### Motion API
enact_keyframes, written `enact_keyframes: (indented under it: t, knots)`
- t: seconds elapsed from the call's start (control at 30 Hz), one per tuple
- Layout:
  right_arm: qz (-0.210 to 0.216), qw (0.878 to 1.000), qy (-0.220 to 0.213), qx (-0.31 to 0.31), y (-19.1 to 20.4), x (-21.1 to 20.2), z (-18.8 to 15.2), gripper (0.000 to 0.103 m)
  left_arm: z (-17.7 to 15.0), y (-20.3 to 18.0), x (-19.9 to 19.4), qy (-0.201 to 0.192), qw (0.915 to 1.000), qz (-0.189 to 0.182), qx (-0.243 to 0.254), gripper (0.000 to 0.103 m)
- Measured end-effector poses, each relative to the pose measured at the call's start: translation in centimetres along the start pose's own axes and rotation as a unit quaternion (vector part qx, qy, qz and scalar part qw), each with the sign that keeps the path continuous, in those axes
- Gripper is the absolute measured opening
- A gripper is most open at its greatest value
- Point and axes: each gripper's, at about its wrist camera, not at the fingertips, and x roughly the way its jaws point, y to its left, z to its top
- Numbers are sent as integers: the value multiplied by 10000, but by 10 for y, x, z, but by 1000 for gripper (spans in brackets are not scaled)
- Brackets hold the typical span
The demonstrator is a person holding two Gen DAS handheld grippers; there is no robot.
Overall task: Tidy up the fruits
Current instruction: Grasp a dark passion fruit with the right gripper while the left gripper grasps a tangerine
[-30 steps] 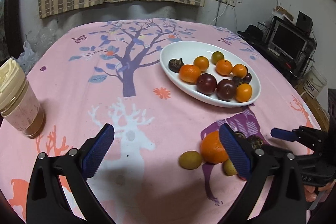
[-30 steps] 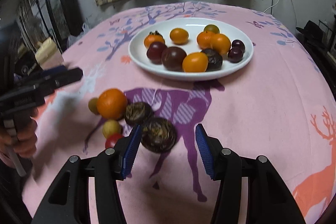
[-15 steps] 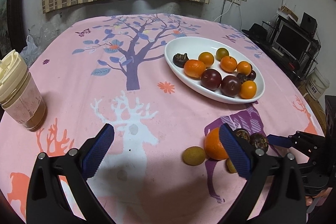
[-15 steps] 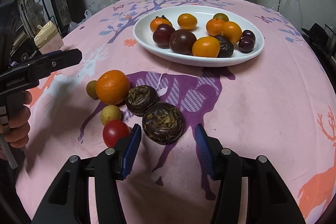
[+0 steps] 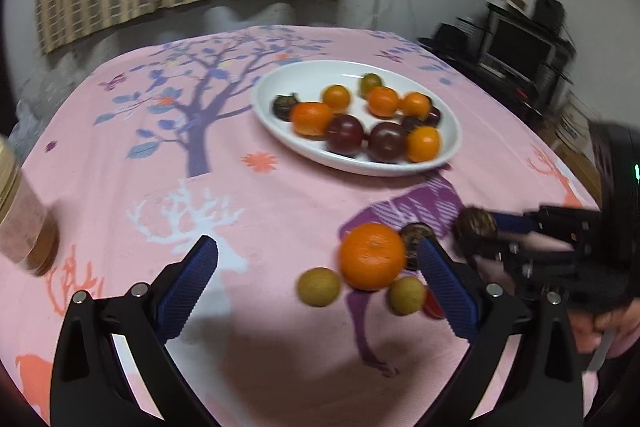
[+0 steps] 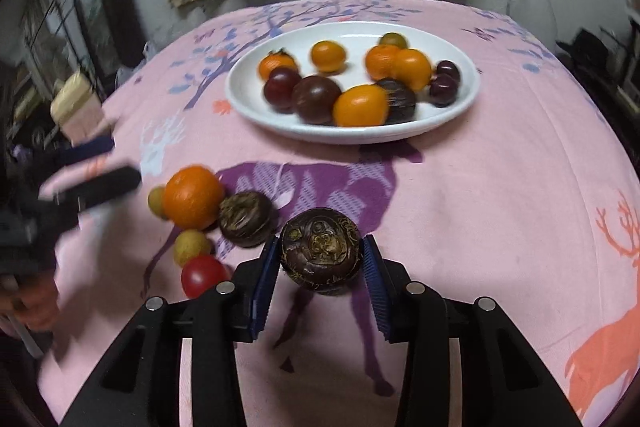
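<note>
My right gripper is shut on a dark brown wrinkled fruit and holds it just above the pink cloth; it also shows in the left wrist view. On the cloth lie an orange, a second dark fruit, two small yellow-green fruits, and a red tomato. A white oval plate behind them holds several orange and dark fruits. My left gripper is open and empty, near the orange.
A jar with a cream lid stands at the table's left edge. The round table has a pink printed cloth. A striped curtain hangs behind, and shelves with a monitor stand at the right.
My right gripper has shut on the near dark fruit and lifted it slightly. My left gripper has moved a little closer to the loose fruits, still open.
</note>
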Motion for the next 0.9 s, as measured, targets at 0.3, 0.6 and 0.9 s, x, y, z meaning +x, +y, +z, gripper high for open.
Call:
enact_keyframes:
  t: [0.3, 0.6, 0.9]
  knots:
    - [268, 9975, 216, 615, -20, 4, 0, 43, -2, -25, 24, 228, 9983, -342, 416, 58]
    - [300, 9976, 132, 605, -20, -2, 1, 43, -5, -31, 43, 412, 9972, -324, 531, 51]
    - [74, 9989, 1, 468, -19, -6, 1, 43, -11, -33, 34, 292, 9977, -181, 580, 45]
